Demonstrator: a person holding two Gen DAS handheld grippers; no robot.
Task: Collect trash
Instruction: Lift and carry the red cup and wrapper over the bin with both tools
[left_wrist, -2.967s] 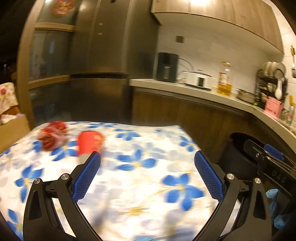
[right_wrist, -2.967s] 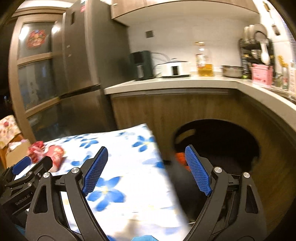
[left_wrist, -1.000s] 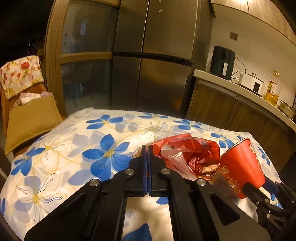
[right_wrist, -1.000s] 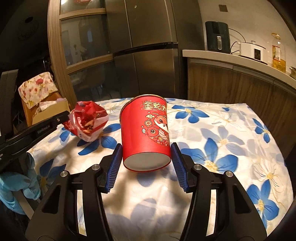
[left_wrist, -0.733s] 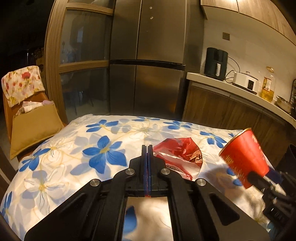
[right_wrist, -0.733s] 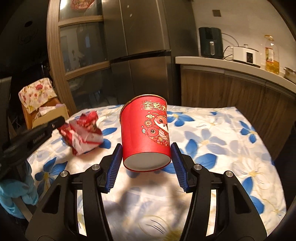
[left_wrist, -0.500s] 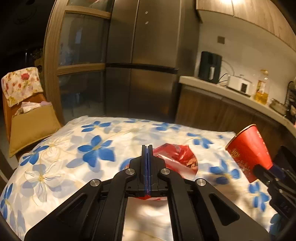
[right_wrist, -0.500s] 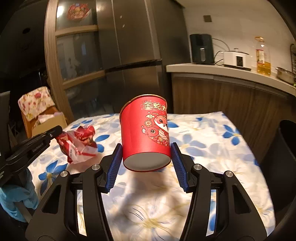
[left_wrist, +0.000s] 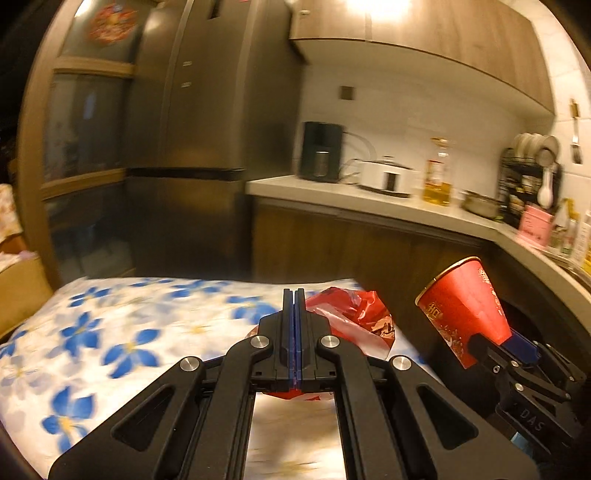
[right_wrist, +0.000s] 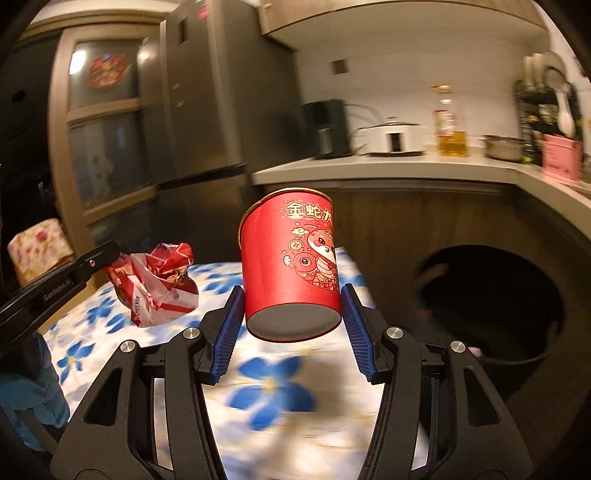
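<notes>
Above the table (right_wrist: 110, 332), which is covered by a white cloth with blue flowers, both grippers carry trash clear of the surface. The left gripper (left_wrist: 293, 332) is fully closed, its blue pads pressed together on the edge of a crumpled red wrapper (left_wrist: 354, 321). In the right wrist view this wrapper (right_wrist: 159, 284) hangs from the left gripper (right_wrist: 110, 254) to the left of the paper cup, well above the table. The right gripper (right_wrist: 291, 328) clamps the base of a red paper cup (right_wrist: 291, 266) between its two blue pads; the cup stands nearly upright, rim uppermost. In the left wrist view the cup (left_wrist: 465, 306) is tilted and lies to the right of the wrapper. To the right of the cup, past the table edge, stands a black bin (right_wrist: 517, 354) with its opening exposed.
</notes>
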